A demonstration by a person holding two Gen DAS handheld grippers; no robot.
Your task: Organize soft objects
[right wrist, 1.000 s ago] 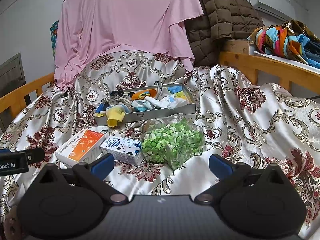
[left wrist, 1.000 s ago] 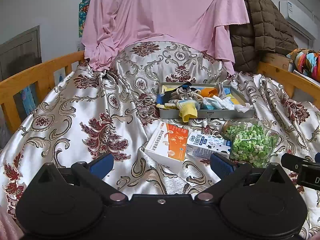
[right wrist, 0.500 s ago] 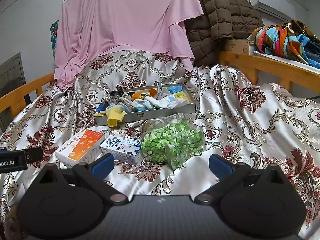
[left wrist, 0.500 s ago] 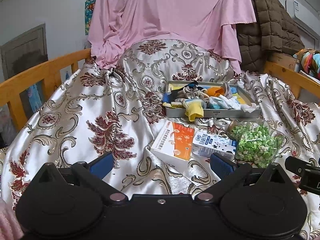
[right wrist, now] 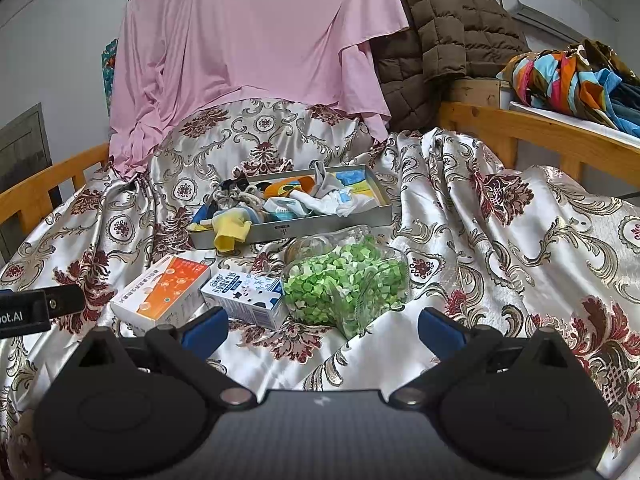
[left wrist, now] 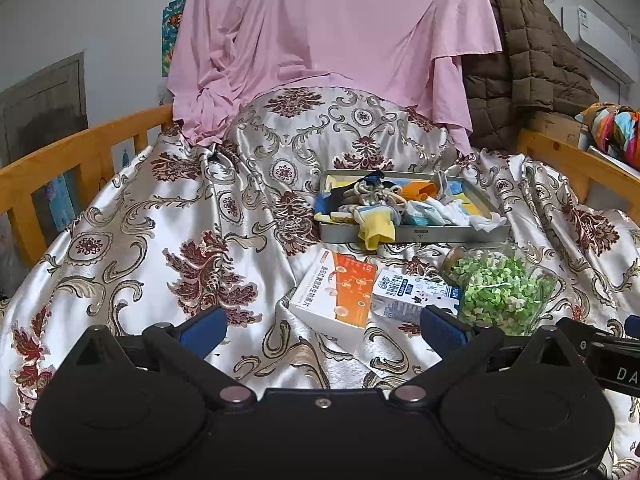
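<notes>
A grey metal tray (left wrist: pixel 416 234) (right wrist: pixel 304 225) sits on the patterned satin bedspread, heaped with small soft items: socks, a yellow piece (left wrist: pixel 376 233) (right wrist: pixel 230 234) drooping over the front rim, orange and white pieces. In front of it lie an orange-and-white box (left wrist: pixel 340 290) (right wrist: pixel 160 294), a blue-and-white carton (left wrist: pixel 412 294) (right wrist: pixel 244 292) and a clear bag of green pieces (left wrist: pixel 498 294) (right wrist: pixel 346 278). My left gripper (left wrist: pixel 322 330) is open above the spread, short of the box. My right gripper (right wrist: pixel 322 330) is open just before the green bag. Neither holds anything.
Wooden bed rails (left wrist: pixel 68 160) (right wrist: pixel 532 128) run along both sides. A pink sheet (left wrist: pixel 320 40) and a brown quilted coat (right wrist: pixel 436 28) hang at the back. Colourful cloth (right wrist: pixel 576 76) lies on a shelf at right. Bare bedspread spreads left of the boxes.
The left wrist view has shifted slightly: the tray and boxes sit a bit further right and lower than a second ago. The right gripper has barely moved. Both stay open.
</notes>
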